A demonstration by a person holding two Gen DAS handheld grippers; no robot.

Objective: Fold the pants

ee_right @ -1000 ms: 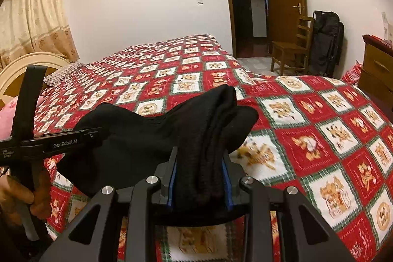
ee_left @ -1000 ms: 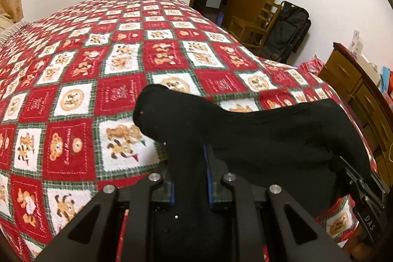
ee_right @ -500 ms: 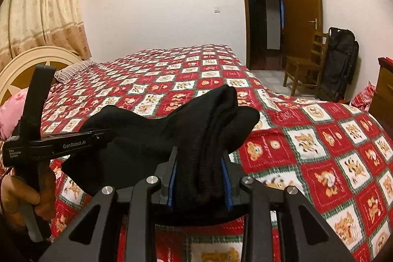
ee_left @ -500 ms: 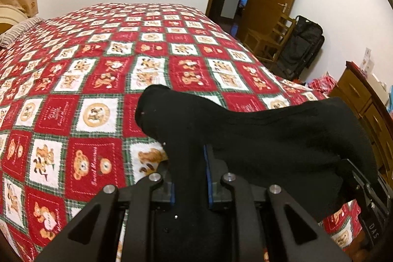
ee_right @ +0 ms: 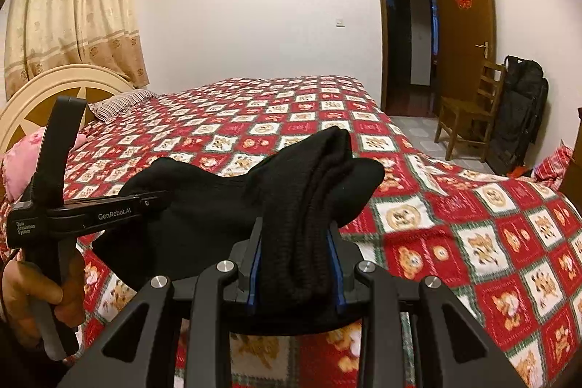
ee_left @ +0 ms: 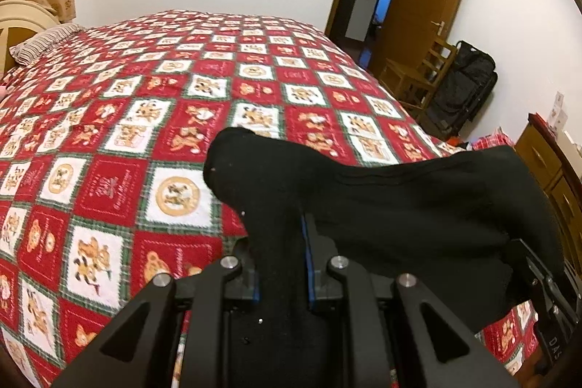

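The black pants (ee_left: pixel 418 206) hang between my two grippers above the bed. My left gripper (ee_left: pixel 282 242) is shut on one bunched end of the cloth. My right gripper (ee_right: pixel 296 242) is shut on the other bunched end of the pants (ee_right: pixel 313 191). In the right wrist view the left gripper (ee_right: pixel 109 213) shows at the left, held in a hand, with the cloth stretched from it. In the left wrist view part of the right gripper (ee_left: pixel 545 297) shows at the lower right edge. The lower part of the pants is hidden behind the grippers.
The bed carries a red, white and green checked quilt (ee_left: pixel 145 119) with bear pictures. A striped pillow (ee_right: pixel 120 102) and a cream headboard (ee_right: pixel 47 90) are at the left. A wooden chair (ee_right: pixel 469 119), a black bag (ee_right: pixel 520 111), an open door (ee_right: pixel 462 24) and a wooden dresser (ee_left: pixel 549 162) stand to the right.
Both grippers have risen and tilted up with the pants, so more of the far wall, doorway and headboard shows. Both grips on the cloth are unchanged.
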